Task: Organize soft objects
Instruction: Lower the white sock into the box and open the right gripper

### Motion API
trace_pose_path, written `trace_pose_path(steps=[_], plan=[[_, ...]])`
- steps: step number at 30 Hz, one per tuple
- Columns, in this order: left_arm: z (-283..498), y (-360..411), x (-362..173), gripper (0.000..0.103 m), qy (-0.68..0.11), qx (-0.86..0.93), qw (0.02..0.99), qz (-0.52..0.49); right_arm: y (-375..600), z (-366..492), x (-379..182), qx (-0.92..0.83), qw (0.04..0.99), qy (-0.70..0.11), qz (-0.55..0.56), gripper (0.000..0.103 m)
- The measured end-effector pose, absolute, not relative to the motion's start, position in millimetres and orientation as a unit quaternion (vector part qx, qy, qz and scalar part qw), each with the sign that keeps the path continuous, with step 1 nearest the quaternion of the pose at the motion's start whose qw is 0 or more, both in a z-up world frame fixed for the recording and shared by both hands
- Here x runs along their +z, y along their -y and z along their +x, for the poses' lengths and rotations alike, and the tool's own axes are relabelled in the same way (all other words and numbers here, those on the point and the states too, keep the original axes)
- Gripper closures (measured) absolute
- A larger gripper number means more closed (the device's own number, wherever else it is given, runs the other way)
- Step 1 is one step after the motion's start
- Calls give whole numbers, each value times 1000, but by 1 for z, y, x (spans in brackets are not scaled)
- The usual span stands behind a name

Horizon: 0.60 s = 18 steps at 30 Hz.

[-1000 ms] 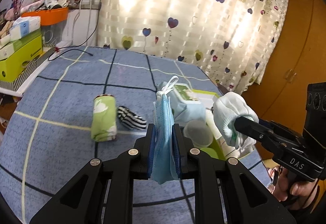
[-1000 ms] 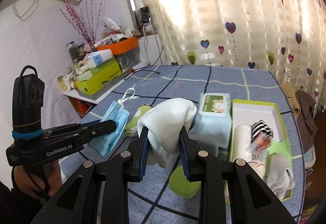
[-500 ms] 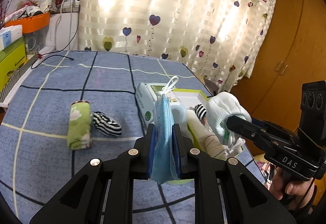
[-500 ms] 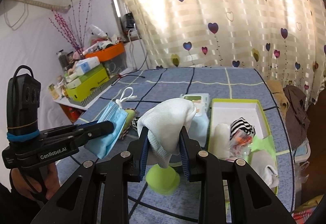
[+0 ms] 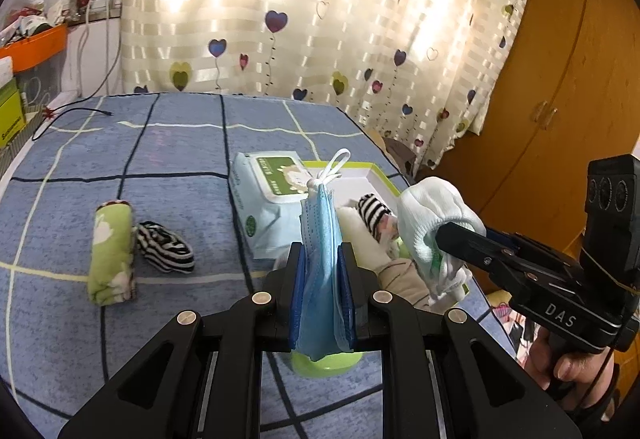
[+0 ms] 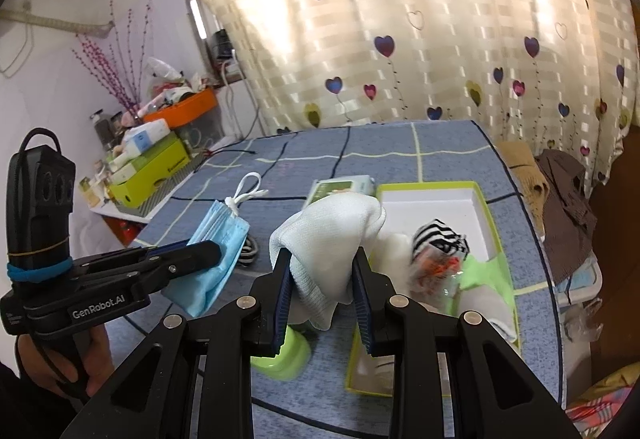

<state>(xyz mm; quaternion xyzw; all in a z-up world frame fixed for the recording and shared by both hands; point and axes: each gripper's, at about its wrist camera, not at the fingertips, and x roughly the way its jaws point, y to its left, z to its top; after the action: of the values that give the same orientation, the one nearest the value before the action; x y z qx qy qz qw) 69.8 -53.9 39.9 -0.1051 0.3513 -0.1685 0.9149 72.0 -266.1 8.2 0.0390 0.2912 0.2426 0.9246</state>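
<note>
My left gripper (image 5: 322, 259) is shut on a stack of blue face masks (image 5: 322, 239), held above the blue table; they also show in the right wrist view (image 6: 216, 251). My right gripper (image 6: 322, 259) is shut on a white sock (image 6: 328, 235), also seen in the left wrist view (image 5: 432, 223), held over the near end of the green-rimmed white box (image 6: 436, 203). The box holds a striped sock (image 6: 440, 239), white cloths and a green cloth. A green rolled towel (image 5: 110, 247) and a striped sock (image 5: 166, 249) lie on the table at the left.
A wet-wipes pack (image 5: 272, 199) lies beside the box. A green cup (image 6: 286, 353) stands under the grippers. A shelf with boxes and an orange tray (image 6: 180, 111) stands at the left. Curtain behind, clothes (image 6: 560, 199) off the table's right edge.
Both grippers have moved rightward toward the box with their loads still held. The right gripper with the white sock now hangs over the box's near end.
</note>
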Motion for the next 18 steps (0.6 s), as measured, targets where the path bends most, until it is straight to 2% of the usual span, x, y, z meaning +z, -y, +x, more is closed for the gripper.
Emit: trace_pose_path(steps=[18], plan=[[102, 93, 42, 86, -363, -197, 906, -94, 327, 117, -6, 180, 934, -306, 51, 76]])
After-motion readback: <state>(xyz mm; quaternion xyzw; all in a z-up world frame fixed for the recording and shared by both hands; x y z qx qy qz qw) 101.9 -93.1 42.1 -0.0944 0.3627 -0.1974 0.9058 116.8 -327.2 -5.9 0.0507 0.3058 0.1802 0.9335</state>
